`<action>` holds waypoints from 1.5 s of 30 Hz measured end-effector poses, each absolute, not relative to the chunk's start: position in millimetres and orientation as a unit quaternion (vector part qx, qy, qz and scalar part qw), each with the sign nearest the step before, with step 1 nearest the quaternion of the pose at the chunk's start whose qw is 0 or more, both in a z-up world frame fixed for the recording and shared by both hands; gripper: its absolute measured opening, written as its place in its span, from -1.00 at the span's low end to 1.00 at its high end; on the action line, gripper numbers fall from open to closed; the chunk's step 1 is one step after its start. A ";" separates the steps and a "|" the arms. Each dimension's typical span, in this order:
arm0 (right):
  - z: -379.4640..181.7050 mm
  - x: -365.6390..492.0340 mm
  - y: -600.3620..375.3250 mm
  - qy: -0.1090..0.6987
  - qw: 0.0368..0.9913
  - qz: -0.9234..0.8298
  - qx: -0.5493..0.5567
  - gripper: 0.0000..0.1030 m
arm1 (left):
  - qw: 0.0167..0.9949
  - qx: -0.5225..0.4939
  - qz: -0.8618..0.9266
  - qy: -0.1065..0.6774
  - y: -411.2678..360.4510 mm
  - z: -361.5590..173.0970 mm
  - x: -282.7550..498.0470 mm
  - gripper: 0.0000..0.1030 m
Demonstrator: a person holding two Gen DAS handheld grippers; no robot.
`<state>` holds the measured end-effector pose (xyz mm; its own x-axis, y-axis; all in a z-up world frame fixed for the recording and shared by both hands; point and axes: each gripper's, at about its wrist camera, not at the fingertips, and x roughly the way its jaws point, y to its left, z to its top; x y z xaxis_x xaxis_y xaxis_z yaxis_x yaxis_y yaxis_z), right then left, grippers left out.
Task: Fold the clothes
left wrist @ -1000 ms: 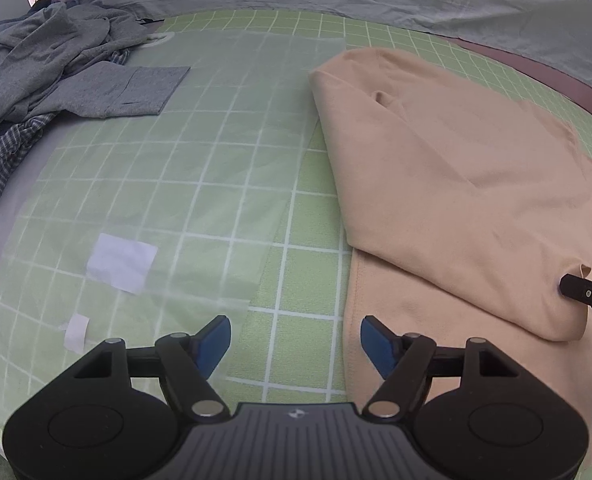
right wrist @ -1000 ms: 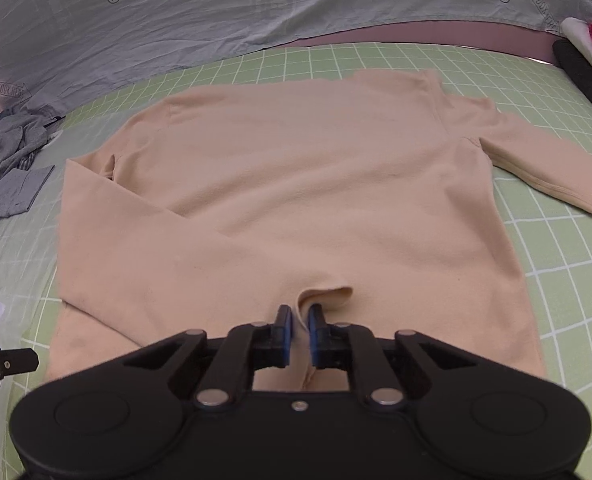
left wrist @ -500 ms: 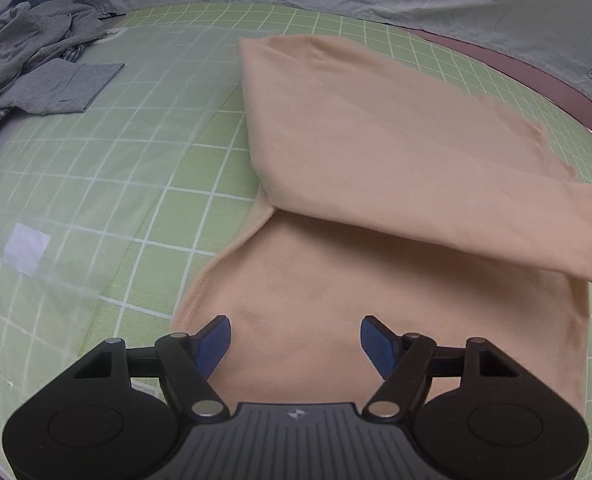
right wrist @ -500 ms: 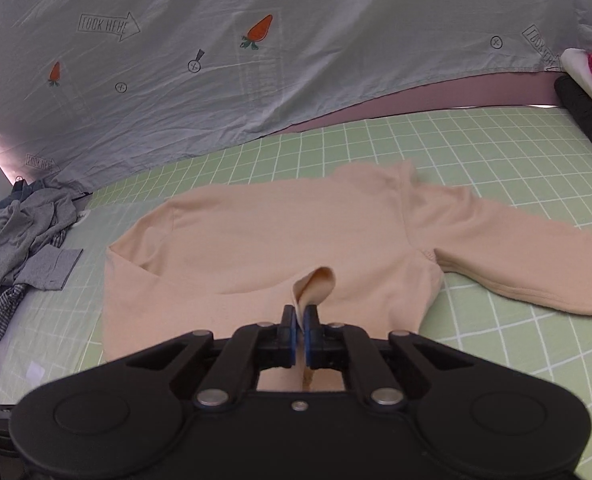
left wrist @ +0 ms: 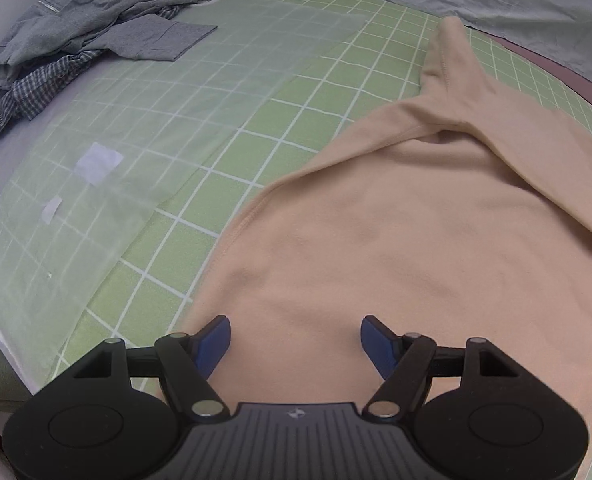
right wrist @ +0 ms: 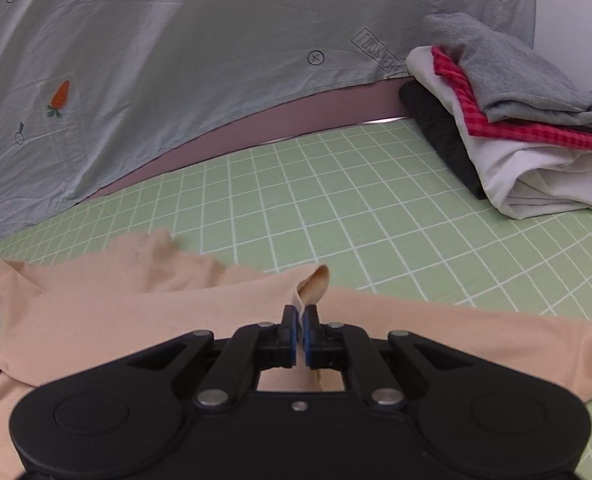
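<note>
A peach long-sleeved top (left wrist: 396,240) lies spread on the green grid mat (left wrist: 216,128). One sleeve runs folded across its body (left wrist: 516,128). My left gripper (left wrist: 295,338) hovers open over the hem end of the top, nothing between its blue pads. In the right wrist view the same top (right wrist: 108,300) lies below, and my right gripper (right wrist: 300,330) is shut on the sleeve cuff (right wrist: 314,286), which sticks up out of the jaws. The other sleeve (right wrist: 476,340) stretches to the right.
A heap of grey and checked clothes (left wrist: 84,28) lies at the mat's far left. A stack of folded clothes (right wrist: 508,120) sits at the far right. A pale printed sheet (right wrist: 176,60) hangs behind the mat. White tape patches (left wrist: 98,162) mark the mat on the left.
My right gripper has lifted the cuff and carried it to the right across the top, swinging towards the folded stack. My left gripper has moved from the mat over the top's hem, still open.
</note>
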<state>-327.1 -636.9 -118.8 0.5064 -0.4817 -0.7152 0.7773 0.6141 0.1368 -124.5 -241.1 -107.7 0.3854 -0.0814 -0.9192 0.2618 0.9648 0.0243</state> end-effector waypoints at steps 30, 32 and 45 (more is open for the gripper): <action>-113.6 -197.1 -334.5 0.309 0.854 -0.379 0.177 1.00 | 0.841 0.147 -0.222 0.471 -68.0 -84.1 -27.4 0.64; -118.4 -182.1 -307.7 0.316 0.853 -0.373 0.181 1.00 | 0.833 0.153 -0.227 0.480 -54.8 -88.8 -24.6 0.64; -144.1 -125.5 -188.3 0.384 0.858 -0.315 0.128 0.88 | 0.815 0.179 -0.252 0.490 -15.2 -102.5 -28.5 0.64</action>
<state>-125.5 -188.3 -144.1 0.5062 -0.4425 -0.7403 0.6387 0.7691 -0.0230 -28.5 -15.2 -102.5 0.3917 -0.2360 -0.8893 0.5866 0.8087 0.0438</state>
